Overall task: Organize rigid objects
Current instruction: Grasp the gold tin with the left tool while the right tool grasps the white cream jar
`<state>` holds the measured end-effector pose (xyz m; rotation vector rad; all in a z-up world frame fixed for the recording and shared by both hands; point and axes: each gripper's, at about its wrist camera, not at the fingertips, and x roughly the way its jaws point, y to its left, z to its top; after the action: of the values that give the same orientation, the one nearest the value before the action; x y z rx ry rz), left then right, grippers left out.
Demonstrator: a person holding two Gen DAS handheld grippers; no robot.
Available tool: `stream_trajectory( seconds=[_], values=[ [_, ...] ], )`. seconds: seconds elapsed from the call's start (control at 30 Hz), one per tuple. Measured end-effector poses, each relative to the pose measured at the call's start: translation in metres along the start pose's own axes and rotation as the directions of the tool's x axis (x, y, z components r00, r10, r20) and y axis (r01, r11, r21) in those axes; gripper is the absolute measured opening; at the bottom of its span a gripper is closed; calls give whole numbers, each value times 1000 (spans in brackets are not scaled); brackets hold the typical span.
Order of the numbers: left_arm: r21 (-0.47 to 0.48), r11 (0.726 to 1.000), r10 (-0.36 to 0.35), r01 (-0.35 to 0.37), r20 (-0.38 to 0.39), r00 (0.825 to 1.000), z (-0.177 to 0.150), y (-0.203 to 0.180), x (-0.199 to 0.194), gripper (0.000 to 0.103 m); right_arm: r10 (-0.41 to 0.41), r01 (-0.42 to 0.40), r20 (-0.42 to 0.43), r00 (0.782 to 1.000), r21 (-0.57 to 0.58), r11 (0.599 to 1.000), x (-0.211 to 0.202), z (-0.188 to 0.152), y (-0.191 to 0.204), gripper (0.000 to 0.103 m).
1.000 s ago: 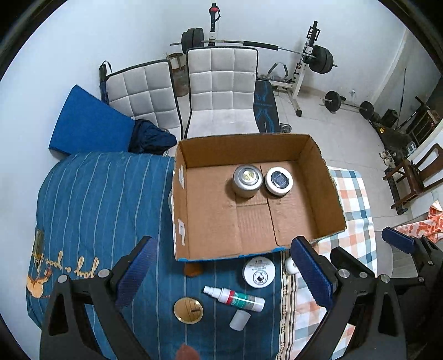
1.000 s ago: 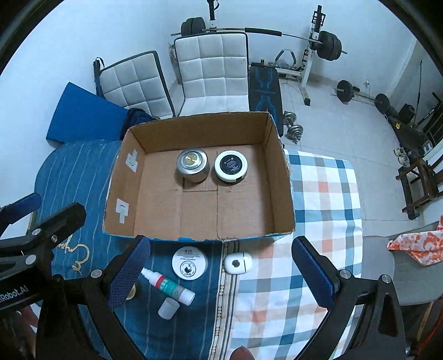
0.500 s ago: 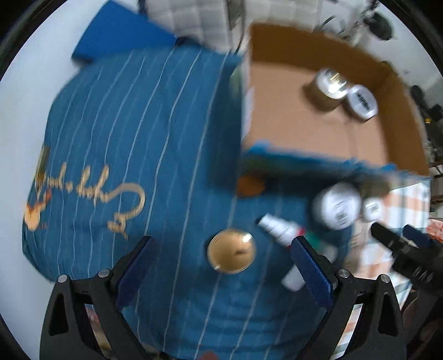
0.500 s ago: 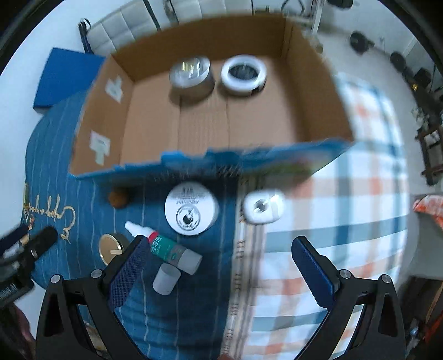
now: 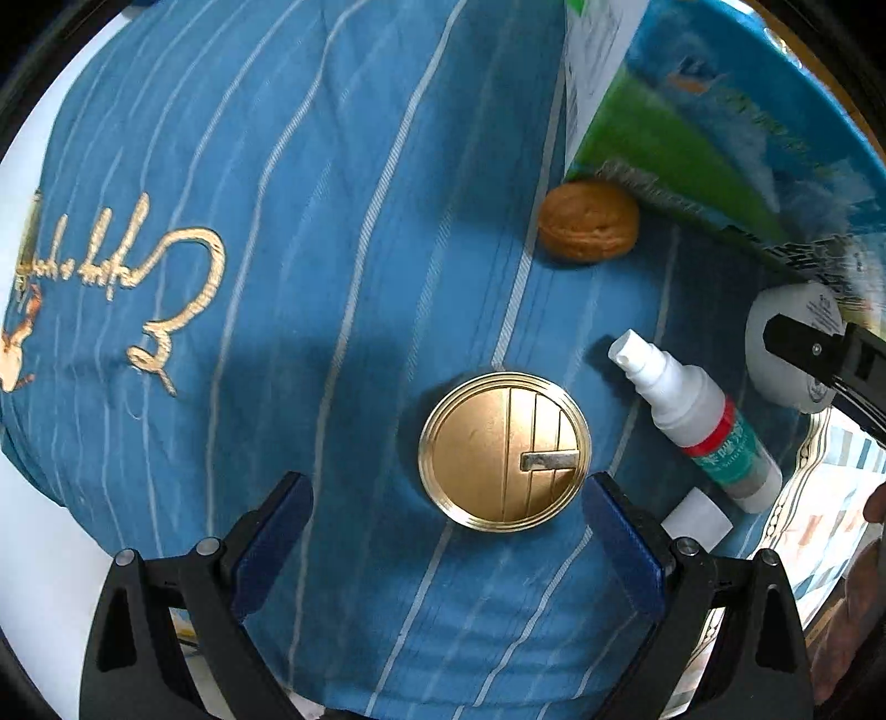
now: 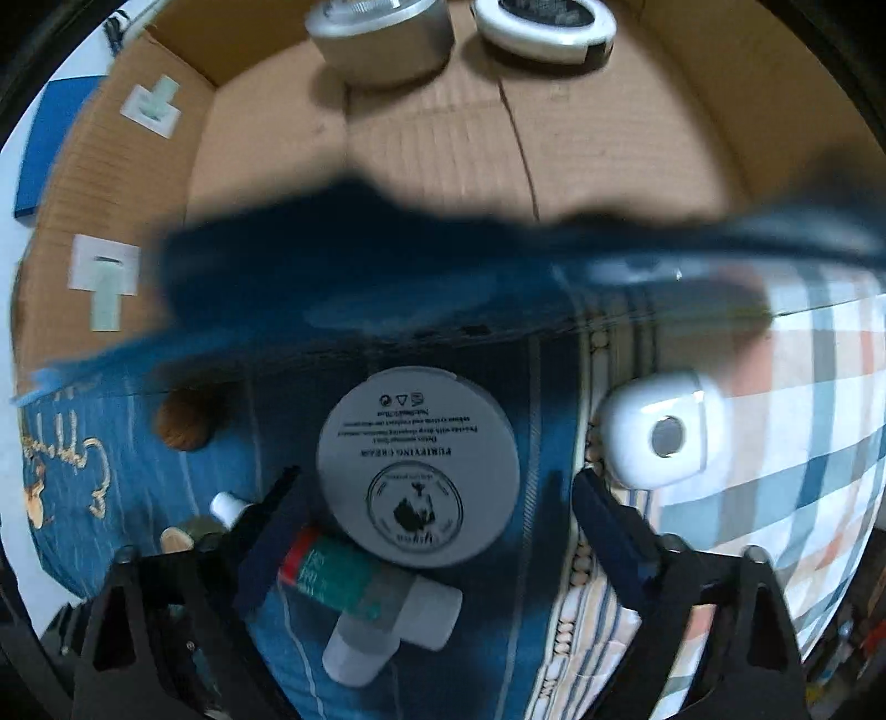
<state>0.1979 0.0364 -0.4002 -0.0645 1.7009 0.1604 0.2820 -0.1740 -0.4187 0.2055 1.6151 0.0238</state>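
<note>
Both tools now hang low over a blue striped cloth (image 5: 332,221); a second ago they were high enough to take in the whole room and the entire cardboard box (image 6: 443,138).

The left tool (image 5: 446,523) points straight down with its jaws spread and nothing between the pads. A round gold lid (image 5: 504,451) lies flat on the cloth just ahead of its fingertips, toward its right finger, where earlier it sat small and well below. A walnut (image 5: 587,227) sits farther ahead, against the box's near wall. Right of the lid lie a white spray bottle (image 5: 698,421) and its loose white cap (image 5: 696,523). Left of the tool the cloth is bare up to gold embroidery (image 5: 122,271).

The right tool (image 6: 437,518) also points down, its jaws closing, pads not yet pressing anything. A round white cream jar (image 6: 418,468) stands between them, nearer the left finger. A small white case (image 6: 659,437) lies just beyond the right finger on a checked cloth (image 6: 803,443). The box's near wall, blurred, rises directly ahead of the jar. Two round tins (image 6: 382,33) rest at the box's far side, leaving most of its floor open.
</note>
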Motion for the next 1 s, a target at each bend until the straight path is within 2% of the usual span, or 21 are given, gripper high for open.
stream_trajectory(
  seconds=[0.07, 0.1, 0.33, 0.4, 0.43, 0.47, 0.67, 0.87, 1.0],
  values=[
    [-3, 1000, -15, 15, -11, 1000, 0, 0, 6, 100, 6, -6, 3, 1000, -8, 1000, 4, 0, 3, 80],
    [-3, 1000, -21, 21, -16, 1000, 0, -1, 9, 100, 16, -16, -8, 1000, -14, 1000, 5, -1, 5, 73],
    [15, 998, -53, 53, -34, 998, 2, -6, 22, 98, -55, 53, -41, 998, -59, 997, 1, -23, -4, 72],
    [29, 998, -56, 57, -31, 998, 4, -9, 25, 80, -50, 48, -64, 997, -46, 998, 0, -32, -15, 72],
    [38, 998, -57, 58, -28, 998, 3, -11, 26, 66, -53, 51, -77, 996, -37, 998, 0, -38, -23, 71],
    [47, 997, -56, 57, -30, 998, 0, -13, 28, 63, -54, 52, -85, 995, -28, 998, -1, -43, -29, 71],
    [90, 995, -39, 42, -24, 999, -15, -23, 31, 62, -62, 64, -135, 989, 11, 998, -1, -86, -70, 71],
    [174, 984, -27, 33, -39, 999, -68, -47, 30, 62, -42, 49, -194, 980, 32, 998, 1, -133, -93, 71],
    [204, 979, -12, 25, -66, 998, -88, -57, 43, 63, -21, 33, -170, 985, 72, 997, 2, -144, -102, 71]
  ],
)
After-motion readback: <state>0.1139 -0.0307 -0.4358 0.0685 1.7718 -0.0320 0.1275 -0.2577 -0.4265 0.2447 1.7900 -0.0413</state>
